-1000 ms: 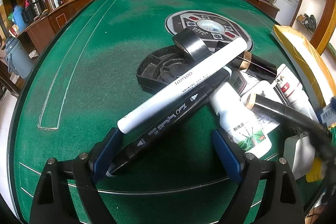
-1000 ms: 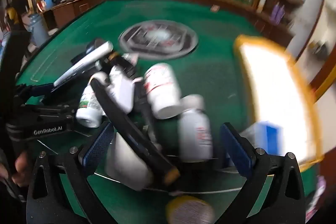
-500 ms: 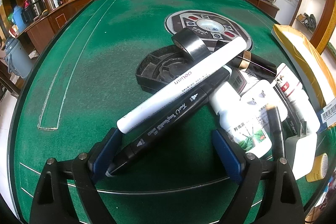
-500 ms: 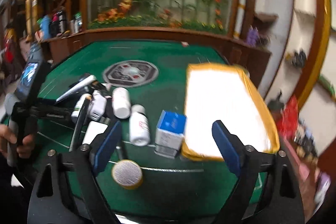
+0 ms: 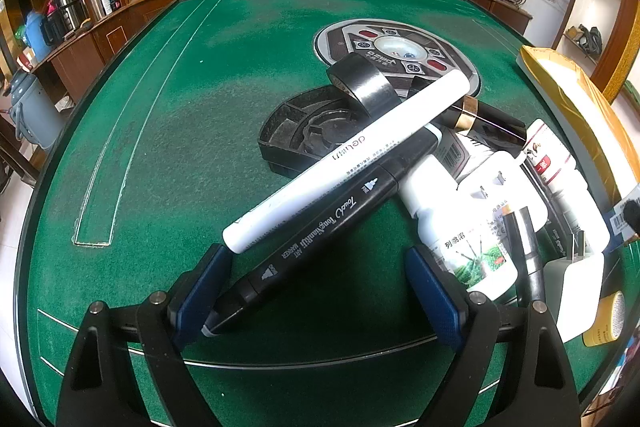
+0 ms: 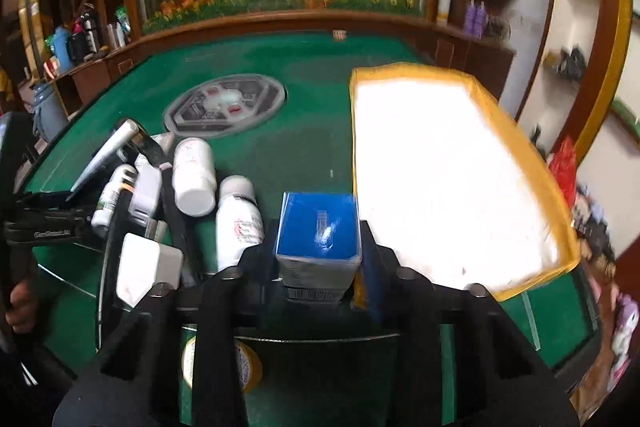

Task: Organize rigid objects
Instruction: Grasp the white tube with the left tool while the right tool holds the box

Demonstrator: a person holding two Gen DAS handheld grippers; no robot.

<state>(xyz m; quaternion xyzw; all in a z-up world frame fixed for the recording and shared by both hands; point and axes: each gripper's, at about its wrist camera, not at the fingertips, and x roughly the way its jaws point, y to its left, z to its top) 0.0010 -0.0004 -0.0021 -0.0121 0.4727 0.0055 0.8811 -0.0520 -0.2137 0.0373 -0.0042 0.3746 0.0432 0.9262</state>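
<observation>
My right gripper (image 6: 320,251) is closing its jaws on a blue box (image 6: 318,227), and the fingers press both its sides. The box stands beside a yellow-rimmed white tray (image 6: 412,71). My left gripper (image 5: 316,287) is open and low over the green felt. A black marker (image 5: 316,235) and a white marker (image 5: 348,163) lie crossed between its fingers, and the black marker's tip is near the left finger. Neither marker is gripped. A pile of white bottles (image 5: 464,227) and a white charger (image 5: 576,291) lies to the right.
A black tape roll (image 5: 362,83) leans on a black sectioned dish (image 5: 292,139) behind the markers. A yellow tape roll (image 6: 248,363) lies near the front edge. A round control panel (image 6: 226,105) sits mid-table. A hand (image 6: 22,307) holds the left gripper's handle.
My right gripper swung right, away from the bottle pile, and closed around the blue box. A long black stick it had been over now lies in the pile. The left gripper stayed still.
</observation>
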